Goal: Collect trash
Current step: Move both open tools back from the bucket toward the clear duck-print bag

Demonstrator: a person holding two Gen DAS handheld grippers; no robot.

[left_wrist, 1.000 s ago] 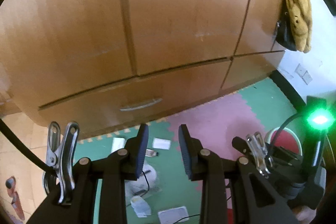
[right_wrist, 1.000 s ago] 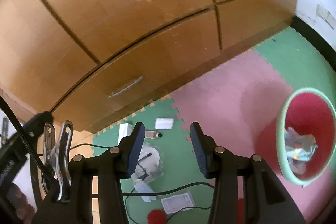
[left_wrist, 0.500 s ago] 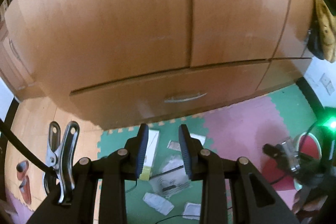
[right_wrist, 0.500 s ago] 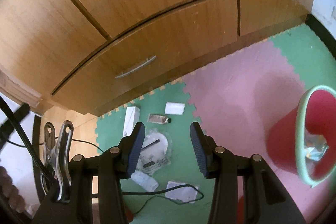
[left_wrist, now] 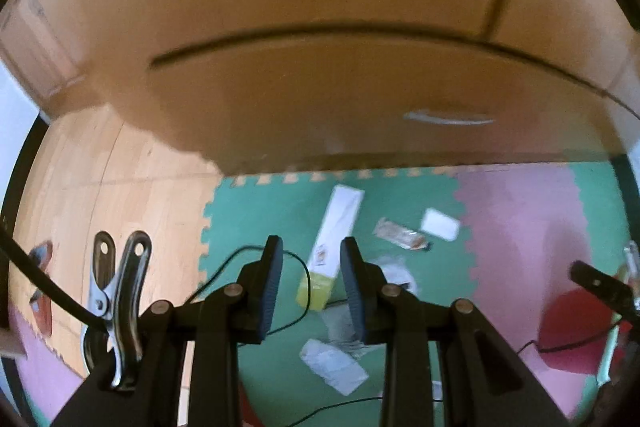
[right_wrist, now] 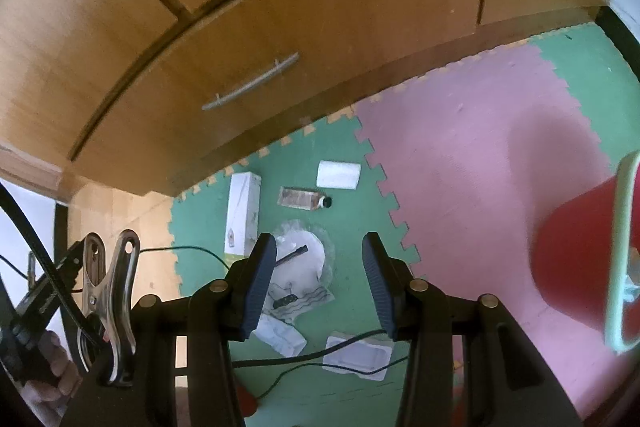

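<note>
On green mat (right_wrist: 352,227), one long box (right_wrist: 241,213), one tube (right_wrist: 302,197), both hand-held grippers (right_wrist: 318,277) (left_wrist: 309,281) apart, empty.

Both grippers lower, nearer litter (right_wrist: 300,263)

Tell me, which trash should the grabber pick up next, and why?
Probably lower the left gripper onto the long white box: it lies on the green mat right between the open, empty fingers, nearer than the other scraps.

Glossy wood cabinet (right_wrist: 280,7) with metal handle (right_wrist: 252,83); matt foam mat (right_wrist: 460,167); white cardboard box (right_wrist: 241,213)
</note>
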